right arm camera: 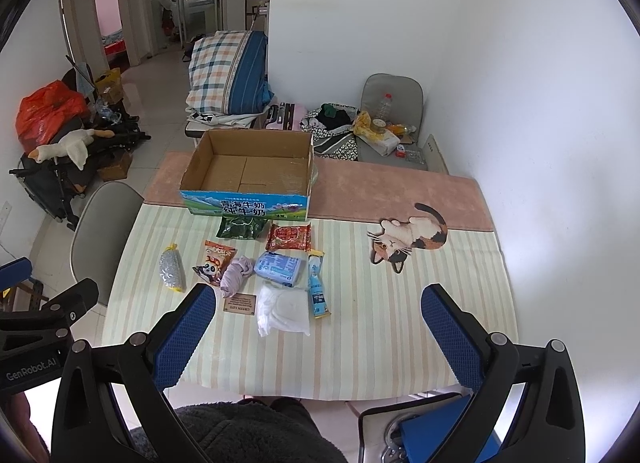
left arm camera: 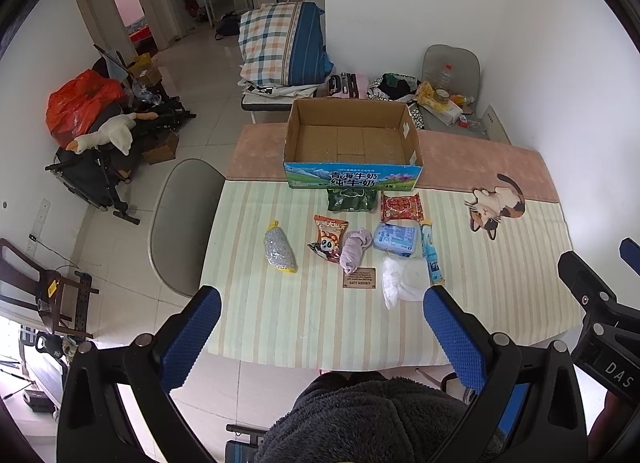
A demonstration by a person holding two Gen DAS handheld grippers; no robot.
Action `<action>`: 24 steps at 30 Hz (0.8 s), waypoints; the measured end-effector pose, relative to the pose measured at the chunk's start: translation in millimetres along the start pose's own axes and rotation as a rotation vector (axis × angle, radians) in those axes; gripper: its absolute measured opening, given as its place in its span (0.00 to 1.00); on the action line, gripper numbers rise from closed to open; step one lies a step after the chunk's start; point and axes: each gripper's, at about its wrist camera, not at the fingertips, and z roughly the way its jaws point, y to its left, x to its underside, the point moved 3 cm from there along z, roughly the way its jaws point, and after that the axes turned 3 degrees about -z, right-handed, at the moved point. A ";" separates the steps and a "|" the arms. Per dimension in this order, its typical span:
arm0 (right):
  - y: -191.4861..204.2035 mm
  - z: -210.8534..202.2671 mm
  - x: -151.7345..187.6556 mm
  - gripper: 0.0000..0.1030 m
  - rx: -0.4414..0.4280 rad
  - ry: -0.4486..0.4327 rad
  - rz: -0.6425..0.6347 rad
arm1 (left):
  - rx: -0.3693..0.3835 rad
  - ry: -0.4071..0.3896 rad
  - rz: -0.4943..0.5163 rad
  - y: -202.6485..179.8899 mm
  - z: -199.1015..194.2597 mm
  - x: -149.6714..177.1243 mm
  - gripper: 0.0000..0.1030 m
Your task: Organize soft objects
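**Striped tabletop laid out, both grippers hanging back**

Pale green-and-cream striped cloth (left arm camera: 304, 315) covers the table, and both tools hover over its near edge. Left gripper (left arm camera: 322, 327), blue-padded fingers spread wide, nothing between them. Right gripper (right arm camera: 318, 327), same story: jaws wide apart, holding nothing, well clear of every item.

Nearest the tools lies a crumpled white plastic-wrapped soft bundle (right arm camera: 283, 310), touching a small brown printed card (right arm camera: 239, 303) side on its left. Just beside the bundle on the right runs a long light-blue tube-shaped packet with yellow ends (right arm camera: 318, 287). Behind those, a rolled lilac cloth (right arm camera: 237, 275) rests against an orange panda-print snack bag (right arm camera: 214, 263), with a pale blue tissue pack (right arm camera: 279, 267) on its other side. Off alone to the left sits a silvery mesh pouch with yellow tips (right arm camera: 171, 269).

Further back, a dark green crinkled packet (right arm camera: 241, 227) and a red printed packet (right arm camera: 289, 237) lie side by side, right in front of the open cardboard box with blue printed front (right arm camera: 246, 205), which stands upright and empty at the pink band of the cloth. A calico cat picture (right arm camera: 408, 237) decorates the right side.
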 end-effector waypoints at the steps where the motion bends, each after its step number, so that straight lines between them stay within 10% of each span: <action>1: -0.2 -0.1 -0.2 1.00 0.004 -0.003 -0.001 | 0.000 0.001 0.000 -0.2 0.0 0.0 1.00; 24: 2.8 -4.8 -4.0 1.00 0.023 -0.025 -0.004 | 0.013 -0.013 -0.001 -0.6 -3.4 -5.6 1.00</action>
